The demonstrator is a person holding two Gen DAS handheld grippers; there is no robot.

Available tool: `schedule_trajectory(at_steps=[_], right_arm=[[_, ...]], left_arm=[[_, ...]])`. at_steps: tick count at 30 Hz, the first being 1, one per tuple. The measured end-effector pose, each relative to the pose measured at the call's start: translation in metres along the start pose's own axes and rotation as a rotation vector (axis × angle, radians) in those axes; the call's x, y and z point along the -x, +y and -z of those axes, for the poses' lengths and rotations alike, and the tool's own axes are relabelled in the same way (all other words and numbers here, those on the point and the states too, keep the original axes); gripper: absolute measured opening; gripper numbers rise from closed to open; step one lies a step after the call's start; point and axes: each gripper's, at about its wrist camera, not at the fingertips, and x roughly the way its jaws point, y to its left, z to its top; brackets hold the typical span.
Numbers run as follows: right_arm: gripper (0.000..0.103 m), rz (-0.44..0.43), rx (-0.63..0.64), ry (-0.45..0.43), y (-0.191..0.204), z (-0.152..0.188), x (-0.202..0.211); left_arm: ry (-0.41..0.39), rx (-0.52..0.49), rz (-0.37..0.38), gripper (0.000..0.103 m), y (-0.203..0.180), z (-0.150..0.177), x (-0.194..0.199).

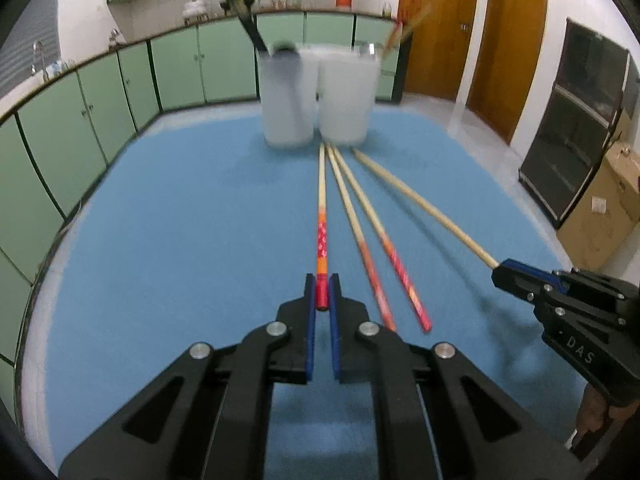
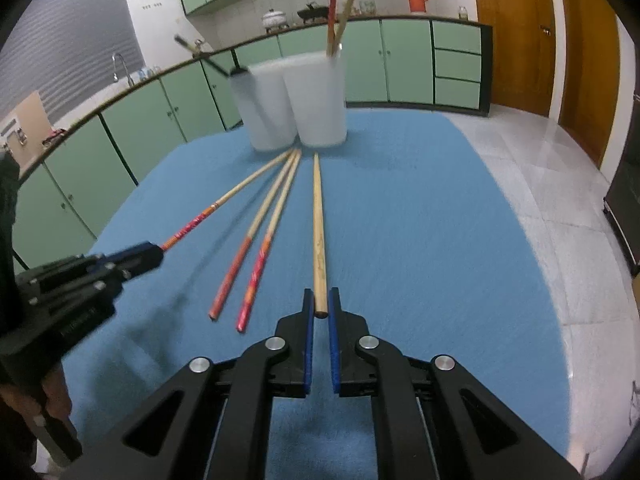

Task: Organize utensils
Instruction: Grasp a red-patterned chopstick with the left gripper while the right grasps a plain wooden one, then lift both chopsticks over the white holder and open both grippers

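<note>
Both grippers clamp chopstick ends: left gripper (image 1: 322,296) a red-handled chopstick (image 1: 321,216), right gripper (image 2: 320,304) a plain chopstick (image 2: 318,224), shafts pointing up-frame toward the white cups (image 1: 346,96)

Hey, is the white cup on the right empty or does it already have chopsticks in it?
Not empty. The right white cup has two chopsticks standing in it, their ends poking above the rim.

Only legible txt – "DAS" – on right gripper (image 1: 498,276) body.
</note>
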Motion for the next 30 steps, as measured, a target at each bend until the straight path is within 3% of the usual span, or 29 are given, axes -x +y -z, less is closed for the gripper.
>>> schedule_trajectory(at_steps=[8, 15, 30], right_arm=[[0.007, -0.022, -0.01, -0.081, -0.005, -0.046, 0.039], [0.007, -0.06, -0.003, -0.168, -0.008, -0.088, 0.072], [0.007, -0.115, 0.087, -0.218, 0.007, -0.161, 0.093]], left_arm=[[-0.148, 0.003, 0.016, 0.005, 0.002, -0.048, 0.048], [-0.229, 0.008, 0.04, 0.005, 0.002, -0.082, 0.072], [-0.281, -0.016, 0.069, 0.005, -0.002, -0.134, 0.079]])
